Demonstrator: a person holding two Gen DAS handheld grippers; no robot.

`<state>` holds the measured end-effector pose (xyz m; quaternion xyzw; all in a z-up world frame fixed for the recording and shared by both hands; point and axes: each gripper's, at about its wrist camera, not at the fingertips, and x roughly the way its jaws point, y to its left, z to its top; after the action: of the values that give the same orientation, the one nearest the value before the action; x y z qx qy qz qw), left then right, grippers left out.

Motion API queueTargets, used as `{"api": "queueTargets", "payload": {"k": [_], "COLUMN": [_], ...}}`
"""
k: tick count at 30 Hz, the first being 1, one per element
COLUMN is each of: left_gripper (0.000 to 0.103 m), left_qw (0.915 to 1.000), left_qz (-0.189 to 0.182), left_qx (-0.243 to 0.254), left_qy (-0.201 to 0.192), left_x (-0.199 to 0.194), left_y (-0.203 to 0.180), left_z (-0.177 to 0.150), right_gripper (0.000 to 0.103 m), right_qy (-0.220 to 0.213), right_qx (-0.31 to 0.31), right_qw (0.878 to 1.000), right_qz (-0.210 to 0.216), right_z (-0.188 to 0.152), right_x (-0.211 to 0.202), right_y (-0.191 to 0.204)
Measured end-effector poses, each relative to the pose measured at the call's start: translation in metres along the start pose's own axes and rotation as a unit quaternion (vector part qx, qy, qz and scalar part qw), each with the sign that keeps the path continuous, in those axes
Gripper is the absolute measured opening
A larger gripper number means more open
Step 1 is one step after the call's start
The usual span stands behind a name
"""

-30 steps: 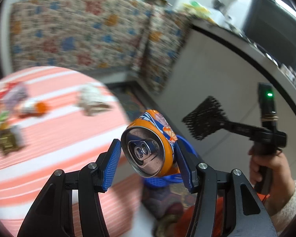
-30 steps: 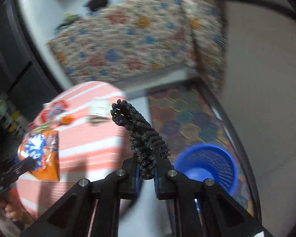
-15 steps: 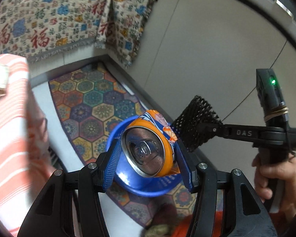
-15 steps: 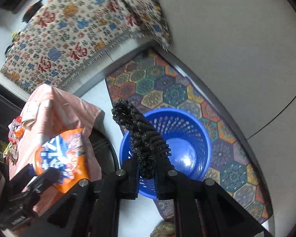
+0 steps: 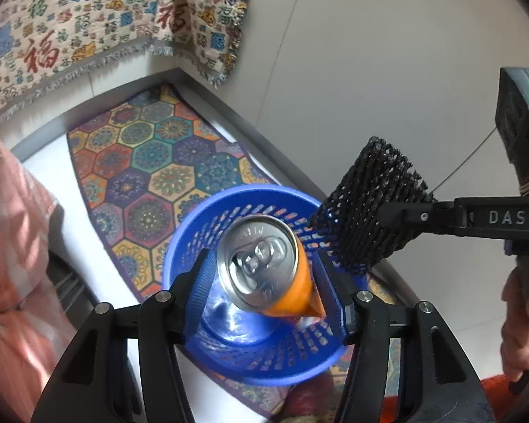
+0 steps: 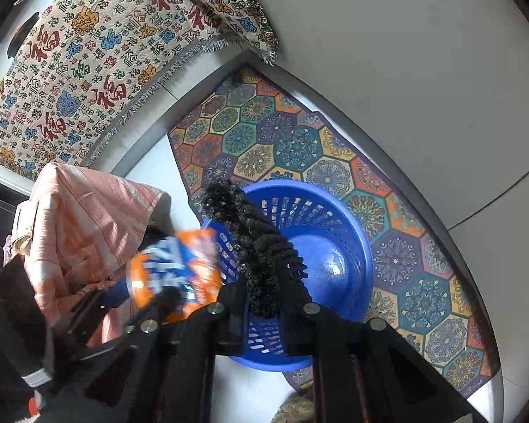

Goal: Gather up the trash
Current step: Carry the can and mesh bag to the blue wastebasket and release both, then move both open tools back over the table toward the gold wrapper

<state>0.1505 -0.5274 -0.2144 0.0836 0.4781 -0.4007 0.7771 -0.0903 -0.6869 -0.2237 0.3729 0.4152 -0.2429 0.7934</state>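
A dented orange and blue drink can point(image 5: 257, 264) tilts between the blue pads of my left gripper point(image 5: 264, 275), right above the blue perforated basket point(image 5: 229, 194). The jaws are opening; a gap shows at the left pad and the can looks loose. In the right wrist view the can point(image 6: 169, 268) is blurred at the basket's point(image 6: 335, 211) left rim. My right gripper point(image 6: 266, 303) pinches a black foam net point(image 6: 250, 232) over the basket; its jaws are opening with the net still between them. From the left wrist the net point(image 5: 366, 208) hangs above the basket's right rim.
The basket stands on a hexagon-patterned rug point(image 5: 141, 162) by a white wall. A table with a pink striped cloth point(image 6: 84, 211) is at the left. A patterned cloth point(image 6: 88, 53) hangs behind. A person's hand point(image 5: 518, 335) grips the right tool's handle.
Both grippers swung from the table down over the blue basket. The can has tipped between the left pads. The net is still pinched in the right one.
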Motion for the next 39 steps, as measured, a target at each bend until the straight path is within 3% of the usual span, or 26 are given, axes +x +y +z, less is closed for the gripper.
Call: {"api": "queueTargets", "payload": {"k": [1, 3, 4, 5, 12, 15, 23, 26, 29, 32, 35, 39], "left_gripper": [0.062, 0.069, 0.073, 0.073, 0.077, 0.077, 0.080, 0.081, 0.081, 0.081, 0.083, 0.083], "left_qw": [1.0000, 1.0000, 1.0000, 1.0000, 0.9991, 0.9987, 0.9982, 0.9973, 0.9958, 0.9922, 0.9861, 0.9779], "left_qz": [-0.003, -0.003, -0.003, -0.002, 0.014, 0.023, 0.009, 0.016, 0.043, 0.083, 0.130, 0.178], "left_qx": [0.002, 0.002, -0.001, -0.003, -0.036, -0.039, -0.029, -0.032, -0.042, -0.060, -0.072, -0.085], "left_qy": [0.002, 0.002, -0.001, -0.003, -0.017, -0.022, -0.052, -0.064, -0.068, -0.071, -0.075, -0.069], "left_x": [0.003, 0.008, 0.008, 0.007, -0.010, -0.031, -0.149, -0.194, -0.239, -0.278, -0.302, -0.317], "left_y": [0.000, 0.000, 0.002, 0.003, 0.019, 0.021, 0.019, 0.034, 0.063, 0.105, 0.151, 0.218], "left_z": [0.001, 0.002, 0.003, 0.004, 0.008, 0.007, -0.027, -0.050, -0.080, -0.111, -0.138, -0.167], "right_gripper": [0.016, 0.030, 0.049, 0.060, 0.060, 0.060, 0.062, 0.067, 0.071, 0.071, 0.071, 0.071], "right_qy": [0.001, 0.006, 0.006, 0.005, -0.001, -0.026, -0.131, -0.164, -0.186, -0.192, -0.185, -0.150], "right_qx": [0.002, 0.008, 0.010, 0.012, 0.004, -0.021, -0.135, -0.191, -0.238, -0.268, -0.314, -0.347], "right_qw": [1.000, 1.000, 1.000, 1.000, 1.000, 0.999, 0.981, 0.967, 0.953, 0.944, 0.930, 0.924], "right_qz": [-0.001, -0.004, -0.007, -0.013, -0.015, -0.025, -0.041, -0.041, -0.035, -0.003, 0.034, 0.060], "right_z": [0.001, 0.003, 0.004, 0.005, 0.007, 0.009, 0.003, -0.014, -0.037, -0.060, -0.092, -0.129], "right_x": [0.001, 0.005, 0.006, 0.006, 0.003, -0.010, -0.060, -0.074, -0.082, -0.087, -0.088, -0.076], "right_y": [0.000, -0.002, -0.003, -0.003, 0.001, 0.015, 0.086, 0.127, 0.168, 0.206, 0.259, 0.315]}}
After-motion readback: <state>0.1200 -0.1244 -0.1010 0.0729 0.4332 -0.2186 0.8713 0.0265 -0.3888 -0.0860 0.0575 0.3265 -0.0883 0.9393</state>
